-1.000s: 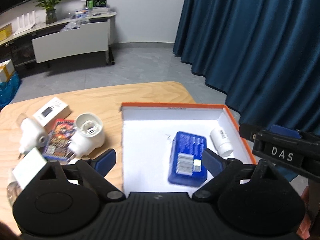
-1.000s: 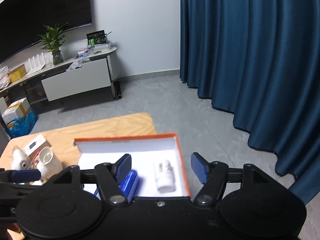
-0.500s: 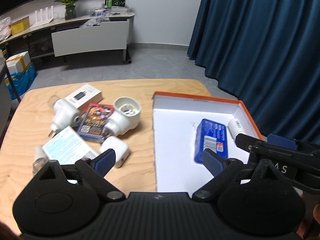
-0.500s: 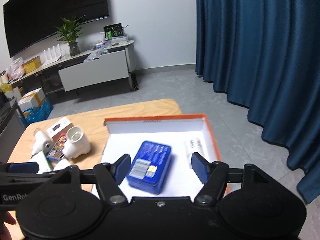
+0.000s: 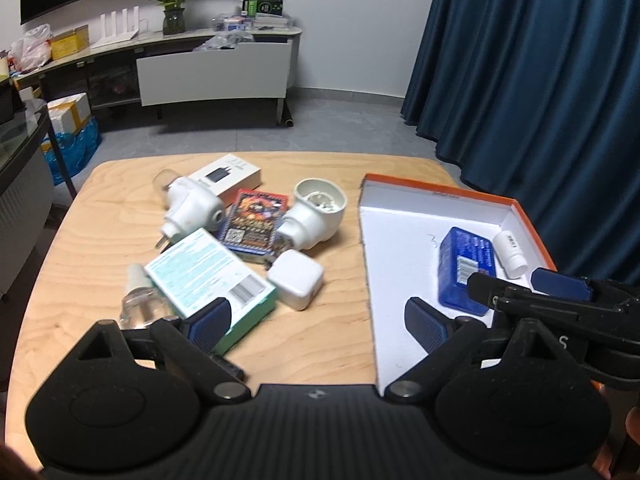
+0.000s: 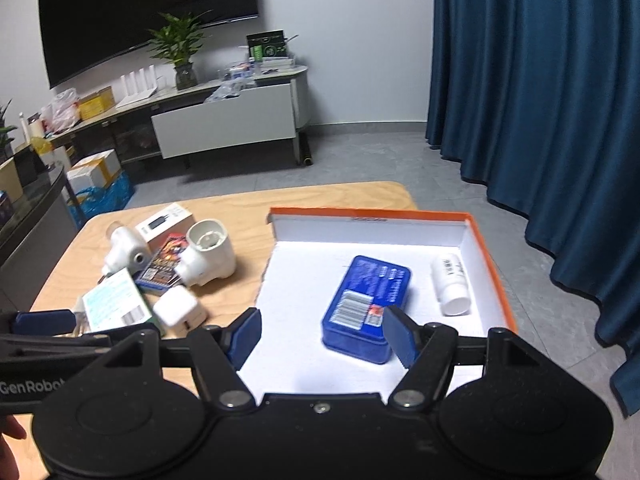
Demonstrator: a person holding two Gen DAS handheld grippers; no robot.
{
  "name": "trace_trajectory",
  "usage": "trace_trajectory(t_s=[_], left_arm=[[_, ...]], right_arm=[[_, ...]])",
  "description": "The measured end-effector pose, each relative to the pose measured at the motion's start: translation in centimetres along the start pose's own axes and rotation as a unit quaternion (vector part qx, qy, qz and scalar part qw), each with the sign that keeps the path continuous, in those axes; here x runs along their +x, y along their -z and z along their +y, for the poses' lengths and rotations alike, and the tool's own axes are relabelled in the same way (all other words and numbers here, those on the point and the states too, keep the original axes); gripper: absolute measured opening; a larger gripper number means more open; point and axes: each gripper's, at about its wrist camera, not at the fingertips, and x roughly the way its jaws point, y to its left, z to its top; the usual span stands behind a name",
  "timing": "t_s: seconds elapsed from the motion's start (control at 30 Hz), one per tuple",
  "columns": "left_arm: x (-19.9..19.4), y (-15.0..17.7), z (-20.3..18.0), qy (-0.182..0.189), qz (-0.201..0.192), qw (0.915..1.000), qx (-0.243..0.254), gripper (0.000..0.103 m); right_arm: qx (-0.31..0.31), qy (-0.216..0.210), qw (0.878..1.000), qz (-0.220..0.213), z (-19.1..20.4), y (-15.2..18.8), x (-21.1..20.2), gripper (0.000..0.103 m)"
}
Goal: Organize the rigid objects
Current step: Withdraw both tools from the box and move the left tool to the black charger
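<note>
Left wrist view: the left hand-held gripper (image 5: 318, 316), wide open and empty, has pulled back from the orange box (image 5: 532, 216) holding the blue tin (image 5: 466, 266), now facing loose clutter ahead-left on the worktop (image 5: 100, 208), likely next.

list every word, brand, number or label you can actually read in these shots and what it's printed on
"GenRobot", cut off at the frame edge: on the left gripper body, seen from the right wrist.
"S": lone letter on the right gripper body, seen from the left wrist.
"3", handwritten, uncertain: on the orange box floor.
Too small or blurred: print and barcodes on the blue tin, white bottle, teal box, card pack.
</note>
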Motion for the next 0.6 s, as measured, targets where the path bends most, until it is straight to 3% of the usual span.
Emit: trace_trajectory(t_s=[0.6], left_arm=[[-1.7, 3.8, 3.9, -0.025, -0.010, 0.9992, -0.029, 0.096]], right_arm=[[-0.039, -0.049, 0.998, 0.025, 4.2, 2.3, 0.5, 0.080]])
